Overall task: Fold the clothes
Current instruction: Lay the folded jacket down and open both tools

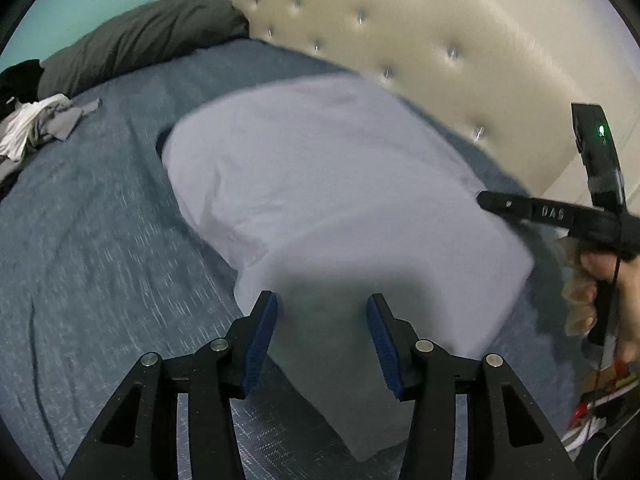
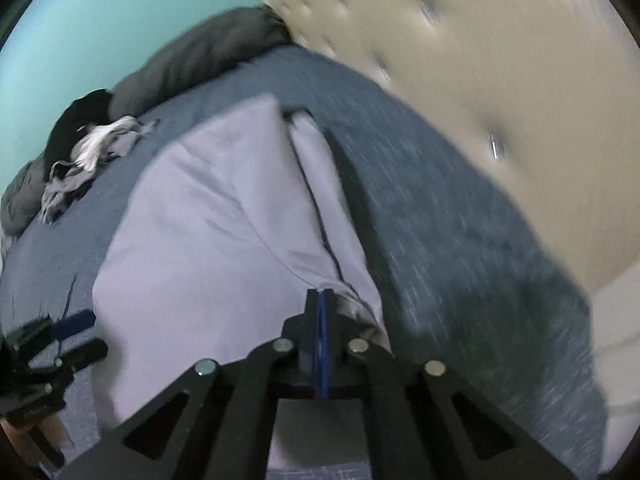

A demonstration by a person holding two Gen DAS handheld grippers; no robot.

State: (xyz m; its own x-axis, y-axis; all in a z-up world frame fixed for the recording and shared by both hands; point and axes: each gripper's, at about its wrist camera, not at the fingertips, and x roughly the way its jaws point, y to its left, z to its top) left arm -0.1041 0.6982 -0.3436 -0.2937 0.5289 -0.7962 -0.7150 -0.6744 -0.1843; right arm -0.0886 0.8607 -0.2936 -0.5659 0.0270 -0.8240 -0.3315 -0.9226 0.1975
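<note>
The left gripper [image 1: 322, 308] fills the bottom of its own view, its blue pads [image 1: 262, 344] standing apart with nothing pressed between them, hovering just above the near end of a pale lilac garment [image 1: 320, 184]. That garment is the largest thing on the blue bedspread [image 1: 92, 248]; it lies spread flat with one long side already turned in, a dark seam running along the folded strip in the right wrist view. Behind it stand a cream tufted headboard [image 1: 420, 40] and a grey pillow [image 1: 140, 40], and far off to the left sits a small heap of other clothes [image 1: 36, 124]. The right gripper [image 2: 320, 300] has its fingers closed tight at the garment's near right edge; whether cloth is pinched between them cannot be told through the blur. Judging by this, the fold is midway: next the left fingers must close on the near hem. Both grippers tilt steeply down; a hand [image 1: 600, 292] clasps the right one's handle.
</note>
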